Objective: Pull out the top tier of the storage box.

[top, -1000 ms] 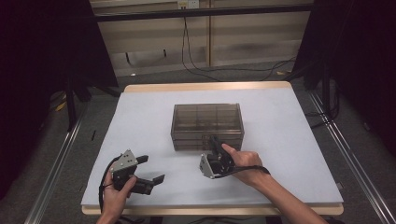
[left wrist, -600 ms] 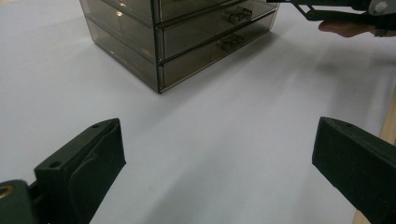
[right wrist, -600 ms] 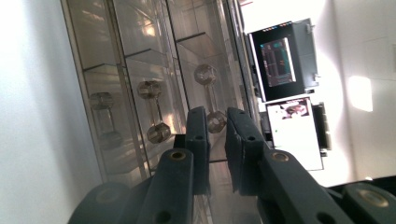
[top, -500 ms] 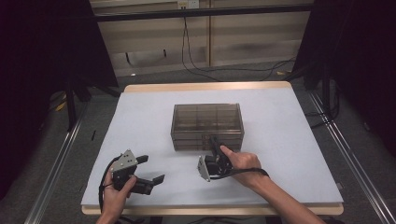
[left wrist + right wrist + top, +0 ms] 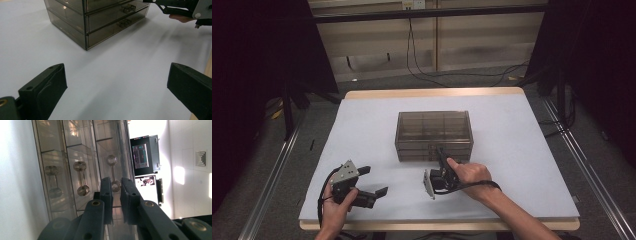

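A smoky, see-through drawer cabinet (image 5: 434, 135) stands at the centre of the high view on the white-covered bench (image 5: 522, 150). The right claw (image 5: 441, 152), held by the person's right hand (image 5: 469, 175) just below the centre of the frame, reaches up to the cabinet's front face. In the right gripper view that claw (image 5: 115, 192) has its jaws drawn close, a narrow gap between them, on either side of the lower knob of the top drawer's handle (image 5: 113, 173); whether they actually press on it cannot be told. Two more handles (image 5: 80, 178) show to its left in that view.

The left claw (image 5: 374, 181) sits at the lower left of the high view in the left hand (image 5: 336, 200), well apart from the cabinet. In the left gripper view its jaws stand wide apart over bare bench, with the cabinet (image 5: 97, 17) at the upper middle of the frame.
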